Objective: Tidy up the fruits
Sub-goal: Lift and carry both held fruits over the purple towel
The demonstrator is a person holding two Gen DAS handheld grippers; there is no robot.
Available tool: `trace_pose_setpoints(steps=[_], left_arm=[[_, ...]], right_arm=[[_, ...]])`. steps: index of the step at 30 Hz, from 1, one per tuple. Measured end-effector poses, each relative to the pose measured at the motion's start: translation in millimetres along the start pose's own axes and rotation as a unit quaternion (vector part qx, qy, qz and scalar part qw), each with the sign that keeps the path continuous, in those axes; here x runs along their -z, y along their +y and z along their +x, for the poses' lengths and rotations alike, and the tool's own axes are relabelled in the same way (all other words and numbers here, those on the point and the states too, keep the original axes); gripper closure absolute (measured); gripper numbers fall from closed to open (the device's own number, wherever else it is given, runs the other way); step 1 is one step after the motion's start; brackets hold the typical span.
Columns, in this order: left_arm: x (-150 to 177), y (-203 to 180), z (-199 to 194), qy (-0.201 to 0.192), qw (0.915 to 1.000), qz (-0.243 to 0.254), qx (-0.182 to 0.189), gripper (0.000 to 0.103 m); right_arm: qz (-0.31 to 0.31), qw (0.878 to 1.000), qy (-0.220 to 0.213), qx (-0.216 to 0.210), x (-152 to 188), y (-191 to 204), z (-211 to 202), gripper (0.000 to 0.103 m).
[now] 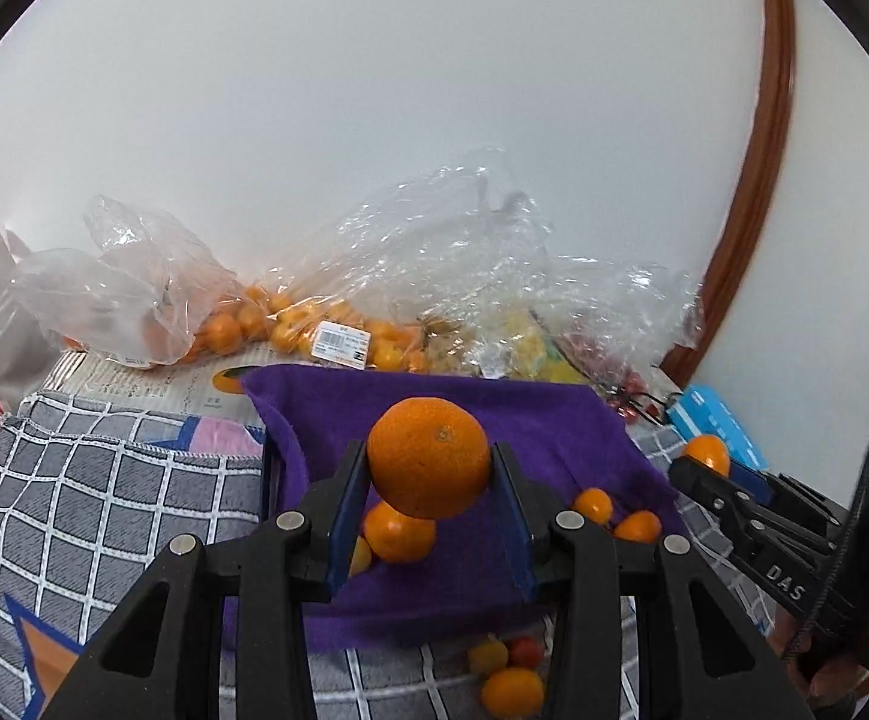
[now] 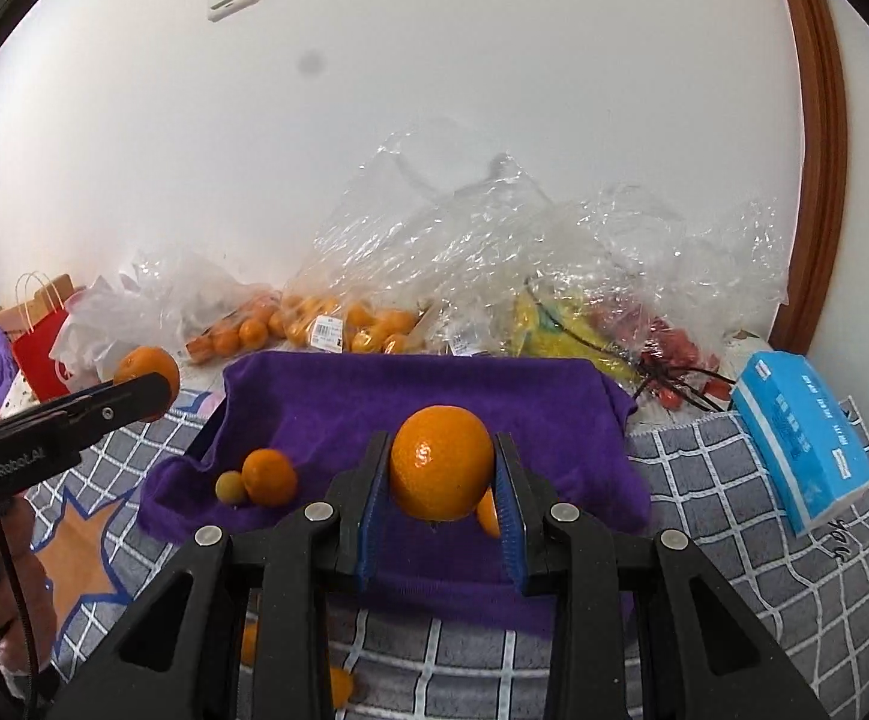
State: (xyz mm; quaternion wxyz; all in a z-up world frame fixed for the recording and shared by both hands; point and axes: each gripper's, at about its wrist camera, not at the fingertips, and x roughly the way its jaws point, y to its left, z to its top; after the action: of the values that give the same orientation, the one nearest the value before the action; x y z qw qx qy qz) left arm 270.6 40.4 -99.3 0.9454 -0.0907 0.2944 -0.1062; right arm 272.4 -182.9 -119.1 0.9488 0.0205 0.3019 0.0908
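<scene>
Left gripper (image 1: pixel 429 471) clamps an orange (image 1: pixel 428 457) at frame centre, above the purple cloth (image 1: pixel 554 420). Right gripper (image 2: pixel 442 468) clamps a second orange (image 2: pixel 442 463) at frame centre, over the same cloth. Loose fruit (image 2: pixel 269 476) lies on the cloth at centre left; bagged oranges (image 1: pixel 290 324) sit behind.

small orange (image 1: pixel 401 531) at six o'clock half hidden behind the held orange (image 1: pixel 428 457), another orange (image 2: pixel 488 513) mostly behind the right gripper's finger (image 2: pixel 509 516), price label (image 1: pixel 341 343) print too small to read, fruit (image 1: pixel 512 690) cut by bottom gripper frame
</scene>
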Motion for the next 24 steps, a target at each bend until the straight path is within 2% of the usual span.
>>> trace_pose_setpoints(steps=[9, 24], left_arm=[[11.0, 12.7, 25.4, 0.017, 0.9997, -0.012, -0.011, 0.064], [21.6, 13.9, 43.2, 0.035, 0.9993, -0.007, -0.015, 0.064]], right_arm=[[0.012, 1.0, 0.01, -0.005, 6.7, -9.1, 21.2, 0.07], [0.025, 0.999, 0.023, 0.007, 11.1, -27.7, 36.1, 0.07]])
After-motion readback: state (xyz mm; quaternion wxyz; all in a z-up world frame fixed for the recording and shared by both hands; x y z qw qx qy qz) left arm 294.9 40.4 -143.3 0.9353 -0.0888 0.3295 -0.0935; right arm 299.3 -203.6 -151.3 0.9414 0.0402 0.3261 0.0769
